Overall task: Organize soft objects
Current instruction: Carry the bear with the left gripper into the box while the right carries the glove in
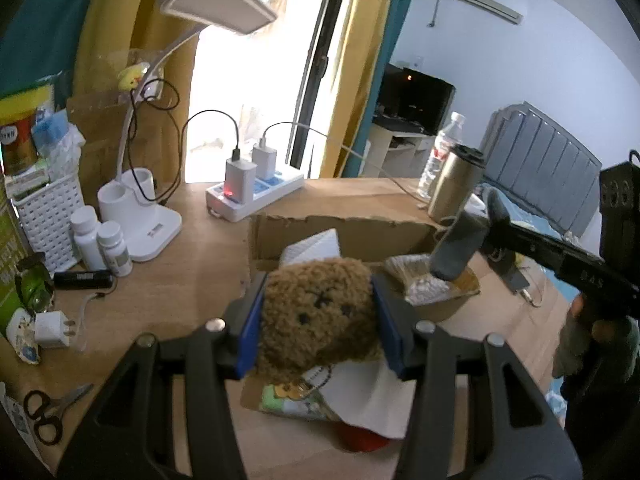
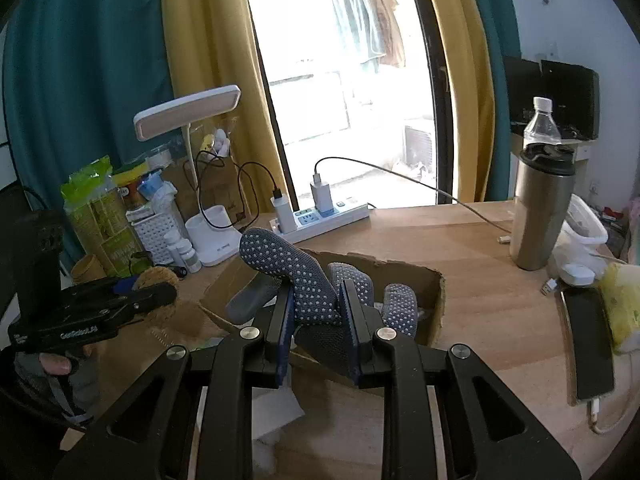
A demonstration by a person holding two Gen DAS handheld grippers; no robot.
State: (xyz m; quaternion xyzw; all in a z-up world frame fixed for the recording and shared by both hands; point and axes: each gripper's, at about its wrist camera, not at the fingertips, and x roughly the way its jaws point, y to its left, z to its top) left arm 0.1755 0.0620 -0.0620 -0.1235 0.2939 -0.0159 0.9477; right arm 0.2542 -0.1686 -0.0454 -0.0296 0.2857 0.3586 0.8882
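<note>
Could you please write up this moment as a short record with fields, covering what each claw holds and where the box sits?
left claw: shut on the brown plush toy
right claw: shut on the grey dotted glove
cardboard box: open, on the wooden desk, just beyond both claws
behind the box: white power strip
right of the box: steel tumbler

A wooden desk [image 2: 472,320] by a bright window with yellow curtains [image 2: 200,80]. On it: a white desk lamp [image 1: 216,0], a white power strip [image 1: 256,196] with two chargers, two white pill bottles [image 1: 100,240], scissors [image 1: 48,408], a steel tumbler [image 2: 540,208] and a clear water bottle [image 2: 542,120].
</note>
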